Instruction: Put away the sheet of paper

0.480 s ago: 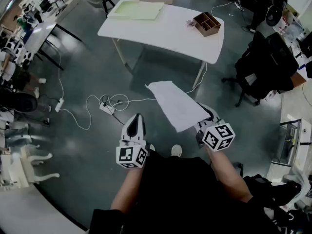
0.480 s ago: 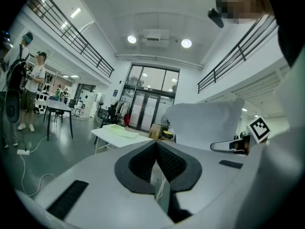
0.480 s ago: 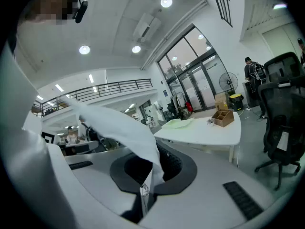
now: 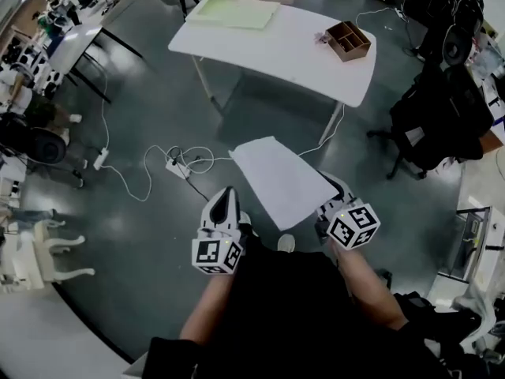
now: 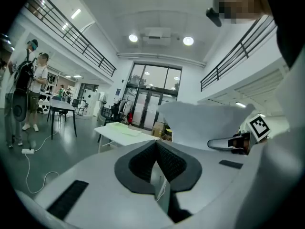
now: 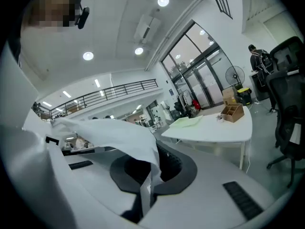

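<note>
Head view: the sheet of paper [image 4: 278, 181] is in the air over the floor. Our right hand-held gripper [image 4: 330, 198] pinches its near-right corner, and the long axis runs far-left from there. The left hand-held gripper [image 4: 223, 200] is just left of the sheet, apart from it. The table [image 4: 276, 50] is well apart on the far side, with a green tray [image 4: 233, 12] and a wooden divider box [image 4: 349, 40]; contents too small to tell.
Left gripper view: jaws pressed together, empty, sheet to the right.
Right gripper view: jaws clamped on the sheet's edge, table far-right.

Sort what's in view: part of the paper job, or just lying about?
Job:
white sheet of paper, clamped in the right gripper; white rectangular table, maybe its destination.

Lying about:
white power strip and cables on the floor; black office chair; brown wooden compartment box.
</note>
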A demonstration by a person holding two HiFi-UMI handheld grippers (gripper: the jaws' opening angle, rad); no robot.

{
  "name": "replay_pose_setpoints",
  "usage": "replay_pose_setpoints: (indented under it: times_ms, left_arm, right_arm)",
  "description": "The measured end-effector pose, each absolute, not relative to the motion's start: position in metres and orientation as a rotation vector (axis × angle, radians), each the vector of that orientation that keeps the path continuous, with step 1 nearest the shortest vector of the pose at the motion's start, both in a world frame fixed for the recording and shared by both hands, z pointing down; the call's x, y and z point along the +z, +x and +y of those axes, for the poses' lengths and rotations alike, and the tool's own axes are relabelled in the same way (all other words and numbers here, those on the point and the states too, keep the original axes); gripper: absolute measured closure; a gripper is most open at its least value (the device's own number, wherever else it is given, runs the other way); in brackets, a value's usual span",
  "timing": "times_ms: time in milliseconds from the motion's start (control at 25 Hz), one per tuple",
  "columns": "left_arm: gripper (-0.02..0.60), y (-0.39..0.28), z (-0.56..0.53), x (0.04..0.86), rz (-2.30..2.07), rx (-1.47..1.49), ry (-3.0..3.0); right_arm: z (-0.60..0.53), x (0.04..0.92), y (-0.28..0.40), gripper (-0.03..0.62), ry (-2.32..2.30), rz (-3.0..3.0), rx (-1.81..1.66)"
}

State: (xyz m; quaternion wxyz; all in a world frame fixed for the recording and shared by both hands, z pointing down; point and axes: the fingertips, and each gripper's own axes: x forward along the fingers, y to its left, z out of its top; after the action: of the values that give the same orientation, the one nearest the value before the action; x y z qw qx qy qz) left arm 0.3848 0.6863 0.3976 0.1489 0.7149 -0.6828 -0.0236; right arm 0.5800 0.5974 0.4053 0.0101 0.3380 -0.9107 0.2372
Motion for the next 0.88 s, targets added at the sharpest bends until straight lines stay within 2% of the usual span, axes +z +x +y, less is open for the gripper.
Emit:
replay_pose_setpoints:
  times_ms: [480,880]
  left_arm:
    - [0.578,0.310,0.658,0.424,-1.936,-0.077,1.991]
    - [0.578,0.186,0.563,0.439,-1.882,-0.172,1.973]
  right_arm:
    - [0.540,0.421,0.519,0.595,1.036,-2.773,0.679]
    - [0.463,0.433,0.390,0.595,0.986,-2.699,0.615]
